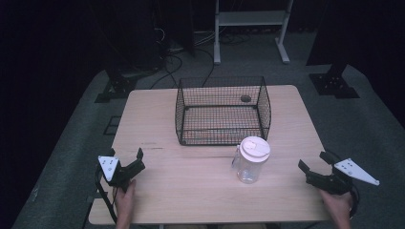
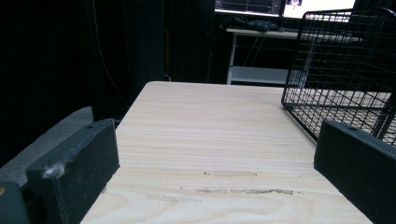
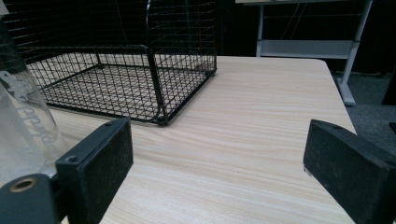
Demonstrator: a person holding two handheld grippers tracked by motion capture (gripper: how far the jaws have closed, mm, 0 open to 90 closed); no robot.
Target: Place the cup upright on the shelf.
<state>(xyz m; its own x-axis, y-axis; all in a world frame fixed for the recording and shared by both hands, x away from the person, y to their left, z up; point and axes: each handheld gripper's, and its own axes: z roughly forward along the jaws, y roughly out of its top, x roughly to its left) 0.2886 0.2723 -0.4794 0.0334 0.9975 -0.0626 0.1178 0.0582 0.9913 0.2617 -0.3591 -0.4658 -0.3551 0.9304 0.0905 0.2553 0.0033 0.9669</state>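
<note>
Between the two claws, nearer our right claw [image 1: 316, 163], the clear lidded jar [image 1: 252, 161] stands upright on the desk [image 1: 191, 191], just before the wire basket [image 1: 222, 112]. Both claws, left [image 1: 128, 157] included, are released; a hasty sideways approach could topple the tall jar.

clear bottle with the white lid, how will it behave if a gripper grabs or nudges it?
The clear bottle looks empty, so probably light for its size. It stands upright, taller than its base is wide, so a high nudge may tip it, and once down the round body could roll. The smooth wall may slip between jaws; the white lid is wider.
</note>
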